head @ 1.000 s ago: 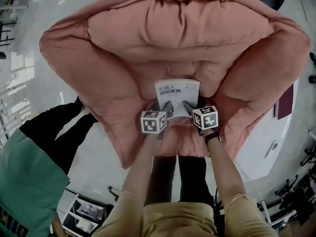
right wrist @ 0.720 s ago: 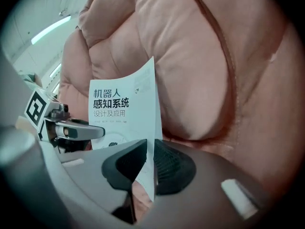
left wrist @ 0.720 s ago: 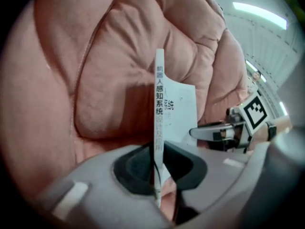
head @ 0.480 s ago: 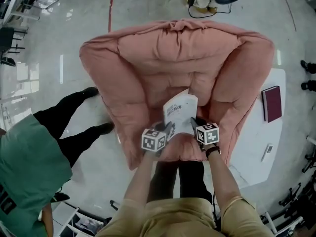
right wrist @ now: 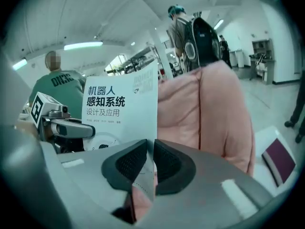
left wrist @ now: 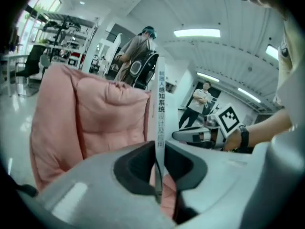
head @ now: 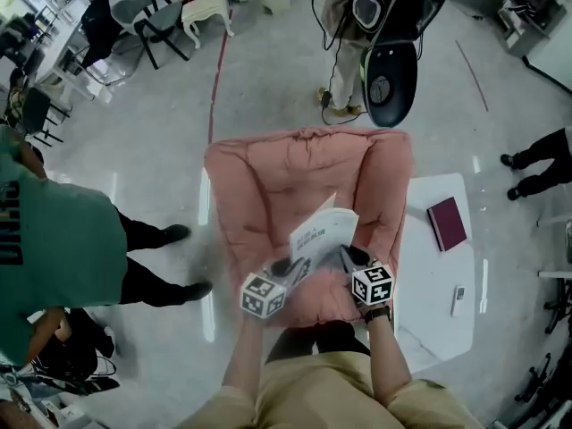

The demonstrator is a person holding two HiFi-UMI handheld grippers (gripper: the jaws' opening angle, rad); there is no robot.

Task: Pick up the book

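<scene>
Both the left tool (head: 289, 269) and right tool (head: 345, 259) are clamped on the book (head: 323, 231) at its lower edge.

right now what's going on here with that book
A person holds a gripper in each hand. The left gripper and the right gripper are both shut on the lower edge of a white book, holding it up over the pink chair. A dark red book lies on the white table beside it.

A pink armchair (head: 295, 195) stands on the grey floor (head: 161, 141) — just beside it is a white worktop (head: 429, 275) bearing a maroon notebook (head: 447, 223). A person in green (head: 45, 239) stands on the chair's other side.
</scene>
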